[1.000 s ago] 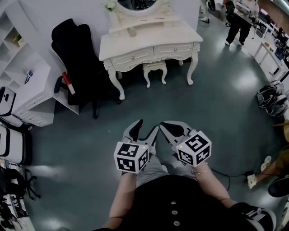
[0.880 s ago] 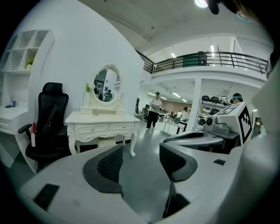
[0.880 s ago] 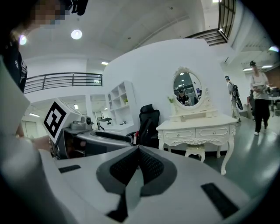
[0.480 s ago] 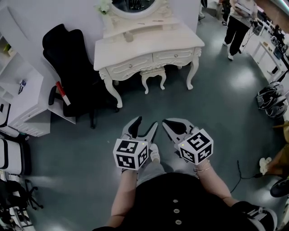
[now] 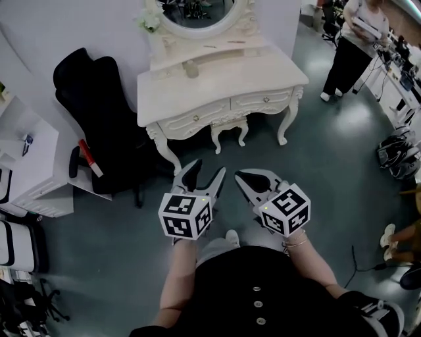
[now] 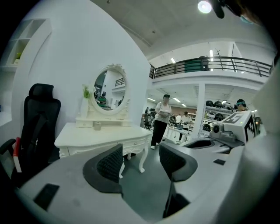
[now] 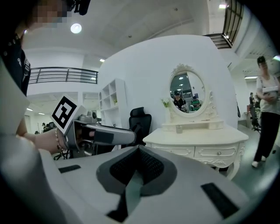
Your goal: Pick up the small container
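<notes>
Seen from above, a person holds two grey two-jaw grippers side by side in the lower middle of the frame, each carrying one white cube with black square markers. The left gripper [image 5: 210, 168] has its jaws standing well apart; its own view [image 6: 141, 159] shows only floor between the two ribbed black pads. The right gripper [image 5: 240, 176] has its jaws closed together with nothing between them, the pads meeting at the tip in its own view [image 7: 139, 151].

Both grippers point toward one cream-white carved dressing table [image 5: 197, 99] at upper centre. One small pale cylindrical container [image 5: 191, 68] stands upright on the tabletop, just in front of the base of one oval white-framed mirror [image 5: 197, 13], well apart from both grippers. It shows too in the left gripper view [image 6: 97, 125] and the right gripper view [image 7: 178, 128].

One matching white stool [image 5: 229, 128] is tucked under the table. One black high-backed office chair [image 5: 92, 99] stands to the table's left. One person in dark trousers [image 5: 352, 52] stands at upper right on the grey-green floor [image 5: 329, 164].
</notes>
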A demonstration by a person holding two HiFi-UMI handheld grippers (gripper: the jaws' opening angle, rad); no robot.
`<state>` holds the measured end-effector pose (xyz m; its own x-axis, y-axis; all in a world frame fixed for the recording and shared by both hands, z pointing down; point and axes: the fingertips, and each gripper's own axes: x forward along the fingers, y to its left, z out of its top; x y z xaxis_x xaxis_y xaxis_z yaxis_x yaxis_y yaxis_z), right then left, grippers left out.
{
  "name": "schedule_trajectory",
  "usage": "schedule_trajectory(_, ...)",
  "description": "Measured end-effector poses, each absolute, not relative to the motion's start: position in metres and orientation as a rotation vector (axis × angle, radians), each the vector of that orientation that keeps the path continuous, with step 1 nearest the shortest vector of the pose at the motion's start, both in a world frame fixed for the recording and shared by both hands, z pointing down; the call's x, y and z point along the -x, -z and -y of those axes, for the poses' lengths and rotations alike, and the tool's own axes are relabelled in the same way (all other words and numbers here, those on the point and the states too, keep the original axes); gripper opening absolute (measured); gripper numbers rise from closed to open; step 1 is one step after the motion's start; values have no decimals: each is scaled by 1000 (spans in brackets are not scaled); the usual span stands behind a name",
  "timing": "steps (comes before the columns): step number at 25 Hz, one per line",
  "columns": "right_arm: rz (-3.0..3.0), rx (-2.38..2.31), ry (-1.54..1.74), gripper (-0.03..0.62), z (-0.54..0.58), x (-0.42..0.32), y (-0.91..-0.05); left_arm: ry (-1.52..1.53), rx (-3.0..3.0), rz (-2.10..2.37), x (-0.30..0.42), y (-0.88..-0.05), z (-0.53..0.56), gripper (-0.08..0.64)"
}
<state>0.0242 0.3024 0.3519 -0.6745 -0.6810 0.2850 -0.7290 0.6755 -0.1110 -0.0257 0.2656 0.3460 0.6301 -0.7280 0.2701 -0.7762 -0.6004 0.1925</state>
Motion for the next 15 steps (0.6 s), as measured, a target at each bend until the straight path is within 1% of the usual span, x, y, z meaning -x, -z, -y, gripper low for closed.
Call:
schedule_trajectory(7, 2668, -1173, -290, 2, -248, -12, -342, -216, -2616, 1201, 31, -331, -203, 241)
schedule_trajectory(10, 2659, -1166, -305, 2, -239, -9, -345, -212, -2597, 1218, 35, -335, -195, 241)
schedule_trajectory(15, 2668, -1115, -368, 2, -226, 1, -353, -303, -2561, 1185, 39, -355, -192, 241)
